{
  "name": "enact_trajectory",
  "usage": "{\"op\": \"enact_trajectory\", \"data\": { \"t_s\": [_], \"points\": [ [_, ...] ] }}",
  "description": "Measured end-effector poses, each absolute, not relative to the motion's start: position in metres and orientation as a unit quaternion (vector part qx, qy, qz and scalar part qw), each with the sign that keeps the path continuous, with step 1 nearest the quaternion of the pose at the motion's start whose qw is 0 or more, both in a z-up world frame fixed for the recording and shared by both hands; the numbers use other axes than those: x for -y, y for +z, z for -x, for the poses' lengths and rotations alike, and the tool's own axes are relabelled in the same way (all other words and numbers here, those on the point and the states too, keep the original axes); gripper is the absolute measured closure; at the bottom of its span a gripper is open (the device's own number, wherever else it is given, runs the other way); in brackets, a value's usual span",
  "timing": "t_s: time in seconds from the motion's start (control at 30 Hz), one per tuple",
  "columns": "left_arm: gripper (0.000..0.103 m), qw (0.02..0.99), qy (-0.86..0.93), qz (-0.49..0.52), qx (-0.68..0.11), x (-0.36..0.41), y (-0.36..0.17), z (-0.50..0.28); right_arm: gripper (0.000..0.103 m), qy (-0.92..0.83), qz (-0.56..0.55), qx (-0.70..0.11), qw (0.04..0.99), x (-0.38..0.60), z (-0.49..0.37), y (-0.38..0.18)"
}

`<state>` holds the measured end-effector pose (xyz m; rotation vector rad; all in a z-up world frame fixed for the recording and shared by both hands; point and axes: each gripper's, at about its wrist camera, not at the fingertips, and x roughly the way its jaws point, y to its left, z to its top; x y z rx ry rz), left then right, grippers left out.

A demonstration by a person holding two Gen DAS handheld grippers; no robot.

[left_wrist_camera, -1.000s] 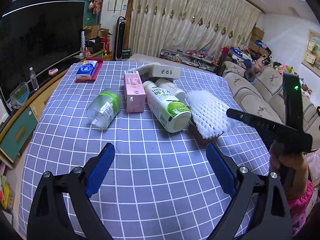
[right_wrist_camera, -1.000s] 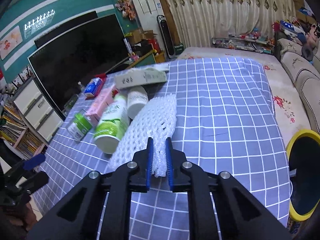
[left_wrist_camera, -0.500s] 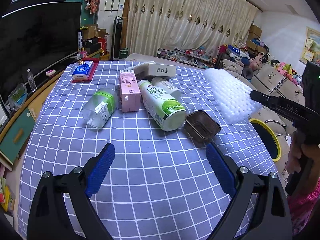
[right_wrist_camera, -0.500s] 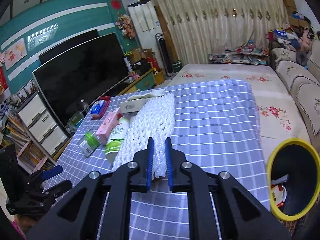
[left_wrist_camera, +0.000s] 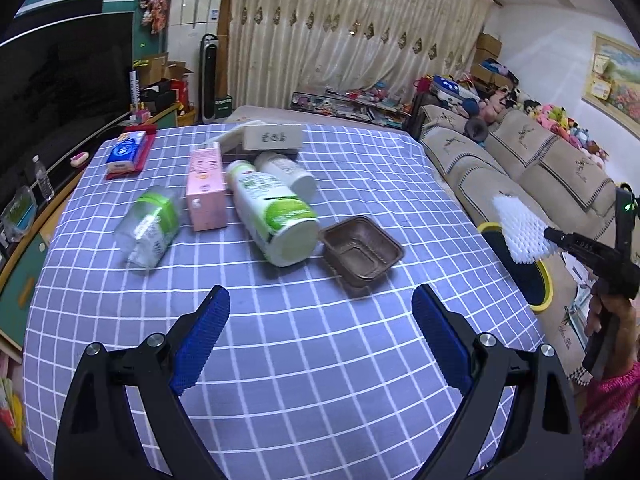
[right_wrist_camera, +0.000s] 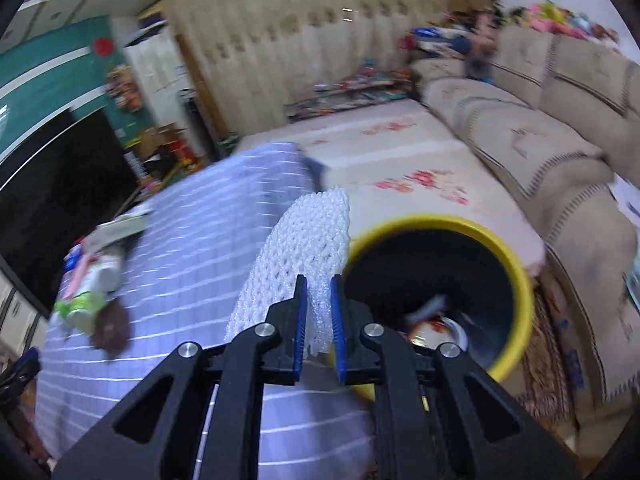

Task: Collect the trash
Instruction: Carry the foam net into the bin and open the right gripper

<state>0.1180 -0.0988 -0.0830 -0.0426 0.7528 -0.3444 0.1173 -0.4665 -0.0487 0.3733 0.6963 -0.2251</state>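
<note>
Left wrist view: looks down over the checked tablecloth [left_wrist_camera: 320, 360] toward the curtains, sofa at frame right. Right wrist view: close above the yellow-rimmed bin [right_wrist_camera: 516, 276], tilted, blurred. Both share the tablecloth, the bin [left_wrist_camera: 542, 280] and the sofa.

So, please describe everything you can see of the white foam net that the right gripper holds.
The white foam net is a soft sleeve of woven-looking foam mesh, like fruit packaging, flattened and slightly curved. The right gripper is shut on its near end, blue pads pressing both sides, and the rest sticks out forward, in the air. It touches nothing else. It hangs past the table's edge, beside the yellow-rimmed bin. The left wrist view shows it in front of the sofa.
</note>
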Motion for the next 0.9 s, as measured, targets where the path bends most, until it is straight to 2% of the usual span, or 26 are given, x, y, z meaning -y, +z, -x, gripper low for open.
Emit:
{"op": "enact_trajectory", "data": {
  "t_s": [0.27,0.37,0.4,0.43,0.47,0.57,0.83,0.9],
  "points": [
    [0.012,0.911,-0.183,0.000,-0.369,0.123,-0.083,-0.120,0.091,-0.168,-0.212,-0.371,0.888,0.523,-0.117,-0.103],
    [0.012,0.910,-0.187,-0.007,-0.371,0.130,-0.083,-0.121,0.087,-0.180,-0.219,-0.377,0.882,0.536,-0.124,-0.116],
    [0.012,0.909,-0.188,-0.009,-0.372,0.133,-0.083,-0.122,0.074,-0.189,-0.219,-0.378,0.880,0.539,-0.126,-0.120],
    [0.012,0.908,-0.191,-0.011,-0.373,0.136,-0.083,-0.122,0.055,-0.198,-0.218,-0.378,0.878,0.543,-0.126,-0.123],
    [0.012,0.907,-0.192,-0.013,-0.374,0.139,-0.084,-0.122,0.051,-0.207,-0.218,-0.374,0.877,0.545,-0.125,-0.125],
    [0.012,0.905,-0.197,-0.018,-0.376,0.145,-0.086,-0.124,0.050,-0.208,-0.223,-0.361,0.881,0.545,-0.120,-0.122],
    [0.012,0.895,-0.219,-0.040,-0.386,0.164,-0.097,-0.138,0.036,-0.192,-0.209,-0.341,0.897,0.526,-0.110,-0.104],
    [0.012,0.893,-0.225,-0.054,-0.385,0.171,-0.100,-0.147,0.036,-0.185,-0.206,-0.340,0.899,0.521,-0.111,-0.102]
  ]
}}
